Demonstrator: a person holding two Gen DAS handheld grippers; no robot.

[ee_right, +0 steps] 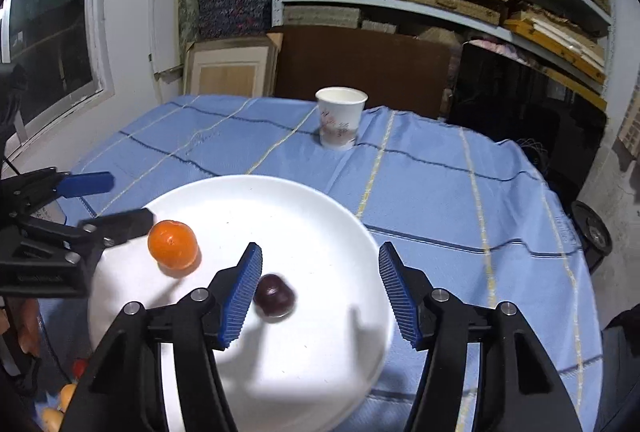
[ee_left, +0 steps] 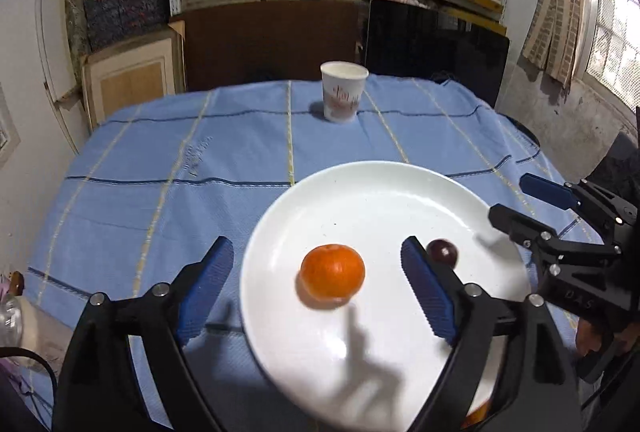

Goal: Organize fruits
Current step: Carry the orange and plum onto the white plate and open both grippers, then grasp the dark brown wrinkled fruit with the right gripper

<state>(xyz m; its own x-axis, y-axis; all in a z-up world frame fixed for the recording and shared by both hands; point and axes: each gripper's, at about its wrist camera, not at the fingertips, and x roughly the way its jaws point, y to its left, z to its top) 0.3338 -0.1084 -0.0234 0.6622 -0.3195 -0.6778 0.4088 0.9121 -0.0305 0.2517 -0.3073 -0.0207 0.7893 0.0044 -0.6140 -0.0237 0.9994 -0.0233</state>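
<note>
The left gripper (ee_left: 318, 282) gapes around the orange (ee_left: 333, 271) at lower centre; the right gripper (ee_right: 320, 290), also spread, has the plum (ee_right: 274, 297) beside its left finger, both on the plate (ee_left: 380, 192).

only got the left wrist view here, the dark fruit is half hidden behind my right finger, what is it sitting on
Observer: The dark plum lies whole on the white plate in the right wrist view, apart from the orange.
Operator: is the right gripper holding anything
Observer: No. The right gripper is open, and the plum lies beside its left finger, clear of the pads.
Operator: any more fruit around that i cant see
Observer: Yes, some small orange and red fruits show low at the left edge of the right wrist view, off the plate; too blurred to name.
Operator: and how do i look from there
Observer: The left gripper is open, one finger just beside the orange; I cannot tell if it touches.
</note>
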